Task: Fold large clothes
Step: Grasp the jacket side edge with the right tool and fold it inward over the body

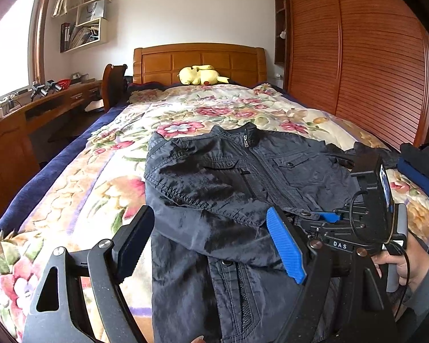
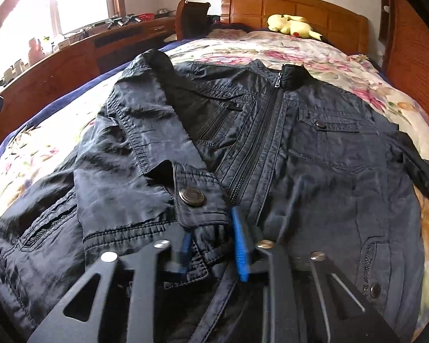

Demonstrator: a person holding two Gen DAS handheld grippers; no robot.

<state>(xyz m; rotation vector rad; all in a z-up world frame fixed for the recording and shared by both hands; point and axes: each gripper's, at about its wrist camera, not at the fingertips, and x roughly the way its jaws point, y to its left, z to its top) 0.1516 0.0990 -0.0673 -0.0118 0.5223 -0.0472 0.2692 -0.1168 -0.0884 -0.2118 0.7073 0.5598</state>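
Lying zipped and front-up on the floral blanket (image 1: 105, 171), the dark jacket (image 1: 214, 171) had its collar toward the wooden headboard (image 1: 198, 60). One sleeve was folded across the chest, its buttoned cuff (image 2: 198, 200) near the zipper. Your right gripper (image 2: 214, 248) had its blue pads clamped on the cuff's edge, fabric bunched between them. Your left gripper (image 1: 211, 245) hovered over the jacket's lower half, fingers wide apart, nothing between them. A yellow plush toy (image 1: 200, 75) sat by the headboard. Your right hand (image 1: 403, 265) gripped its handle at the frame's edge.
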